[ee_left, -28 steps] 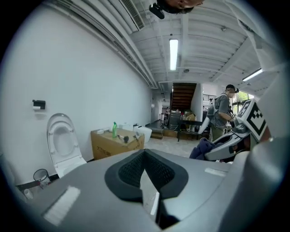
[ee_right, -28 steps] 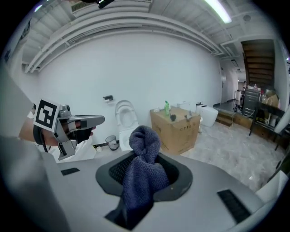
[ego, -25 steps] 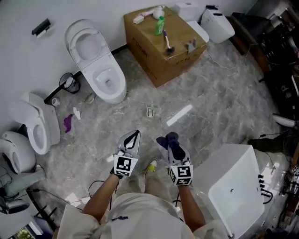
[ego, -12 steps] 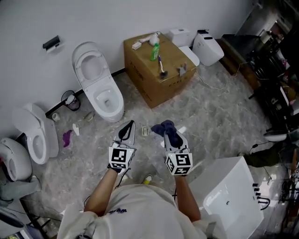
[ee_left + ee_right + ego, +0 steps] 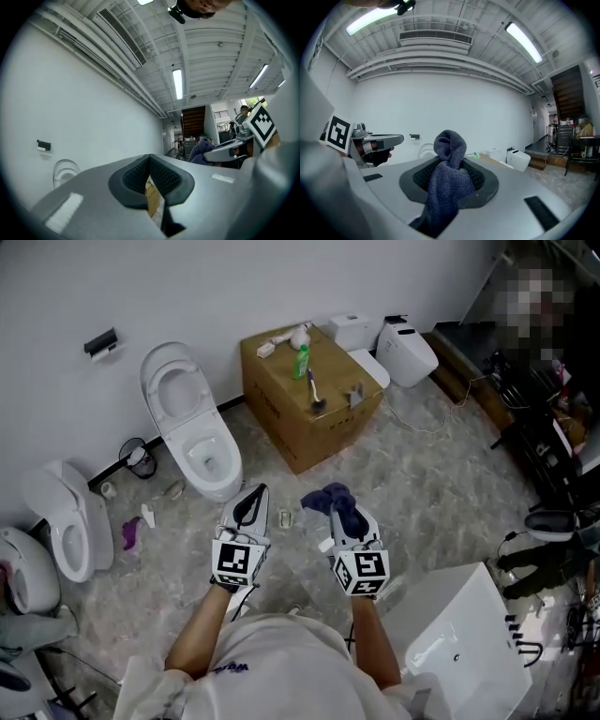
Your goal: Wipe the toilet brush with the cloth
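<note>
Head view: left claw [image 5: 256, 495] clenched, holding nothing, over the floor [image 5: 422, 474]; right claw [image 5: 339, 517] just beside it, clamped on the blue cloth [image 5: 328, 496]; brush [image 5: 314, 397] lying on the box [image 5: 281, 413] by the wall, well apart from both claws; toilet [image 5: 192, 427] left of the box.

Left gripper view: claw [image 5: 150, 161] tips together, nothing between.

Right gripper view: claw [image 5: 450, 173] gripping the cloth [image 5: 449, 145], which bunches above the pads.

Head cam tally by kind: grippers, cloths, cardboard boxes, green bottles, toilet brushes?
grippers: 2 (left gripper, right gripper)
cloth: 1
cardboard box: 1
green bottle: 1
toilet brush: 1
total: 6
</note>
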Available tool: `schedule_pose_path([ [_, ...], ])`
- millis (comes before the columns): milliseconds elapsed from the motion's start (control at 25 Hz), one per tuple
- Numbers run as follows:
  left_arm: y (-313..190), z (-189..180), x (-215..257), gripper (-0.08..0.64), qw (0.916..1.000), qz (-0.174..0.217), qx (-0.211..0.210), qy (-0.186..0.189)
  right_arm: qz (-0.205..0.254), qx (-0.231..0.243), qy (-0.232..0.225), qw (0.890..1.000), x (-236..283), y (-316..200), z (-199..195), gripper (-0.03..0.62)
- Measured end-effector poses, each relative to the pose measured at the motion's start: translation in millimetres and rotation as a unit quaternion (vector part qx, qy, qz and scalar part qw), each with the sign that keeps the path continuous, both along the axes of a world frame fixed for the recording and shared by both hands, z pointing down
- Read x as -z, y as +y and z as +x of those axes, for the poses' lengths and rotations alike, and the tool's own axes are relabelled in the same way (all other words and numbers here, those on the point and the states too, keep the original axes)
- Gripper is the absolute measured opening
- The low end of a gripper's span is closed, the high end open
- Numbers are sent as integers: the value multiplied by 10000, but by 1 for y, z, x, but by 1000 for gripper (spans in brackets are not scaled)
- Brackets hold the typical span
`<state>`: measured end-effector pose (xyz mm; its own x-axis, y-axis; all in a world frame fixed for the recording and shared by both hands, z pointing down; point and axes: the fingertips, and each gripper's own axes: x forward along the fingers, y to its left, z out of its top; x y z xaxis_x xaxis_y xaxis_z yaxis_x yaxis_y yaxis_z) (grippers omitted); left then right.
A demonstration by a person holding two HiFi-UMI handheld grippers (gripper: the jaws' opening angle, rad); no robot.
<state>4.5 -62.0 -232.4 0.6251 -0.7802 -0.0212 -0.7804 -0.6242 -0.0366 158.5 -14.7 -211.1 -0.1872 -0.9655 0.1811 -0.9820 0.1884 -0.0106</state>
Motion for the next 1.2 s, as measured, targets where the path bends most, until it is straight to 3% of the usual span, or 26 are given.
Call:
schedule_pose_path([
  [600,8,-18,-13,0,9997,-189,88,-93,-130,10,-161,9998,-5,7,-7,89],
  [1200,17,-24,-9,0,9991,-238,-309,160,-153,41,-42,9999,-5,10,-29,84],
])
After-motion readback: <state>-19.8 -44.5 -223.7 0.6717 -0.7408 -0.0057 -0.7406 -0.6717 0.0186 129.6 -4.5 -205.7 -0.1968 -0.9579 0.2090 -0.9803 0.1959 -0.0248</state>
